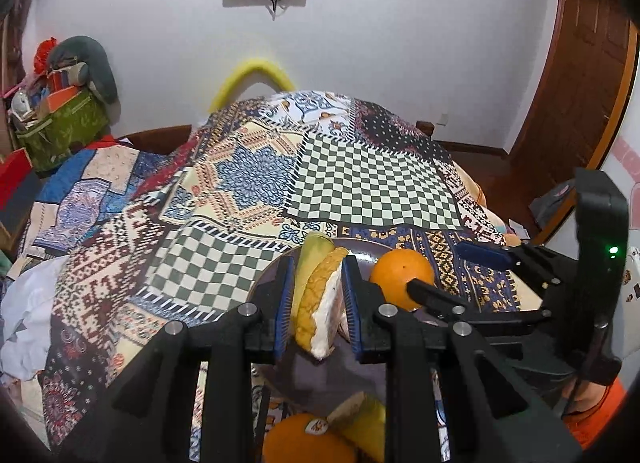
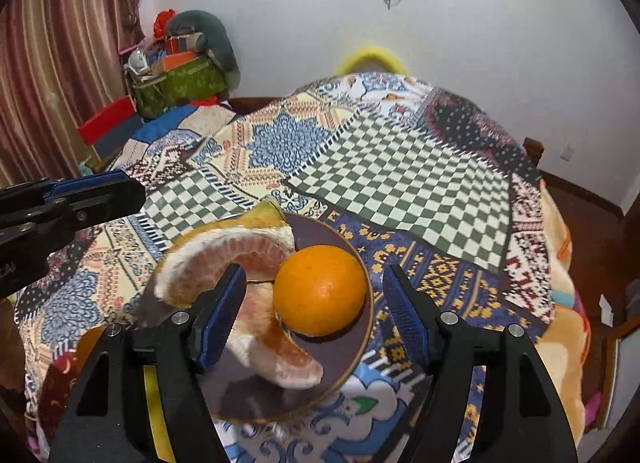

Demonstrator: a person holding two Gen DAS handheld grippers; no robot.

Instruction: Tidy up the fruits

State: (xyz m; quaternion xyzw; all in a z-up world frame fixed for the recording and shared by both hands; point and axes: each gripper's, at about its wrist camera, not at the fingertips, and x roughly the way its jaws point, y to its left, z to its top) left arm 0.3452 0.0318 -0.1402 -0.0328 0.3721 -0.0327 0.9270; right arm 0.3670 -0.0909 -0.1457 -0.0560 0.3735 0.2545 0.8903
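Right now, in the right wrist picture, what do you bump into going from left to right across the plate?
Left gripper at the left edge → pomelo wedge → orange → bare plate rim → the right gripper's right finger.

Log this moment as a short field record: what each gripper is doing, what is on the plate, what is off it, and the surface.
left gripper: shut on a pomelo wedge, held over the plate
right gripper: open, fingers either side of the orange
plate: dark, holds the orange and pomelo pieces
off the plate: second orange, beside another wedge
surface: patchwork cloth
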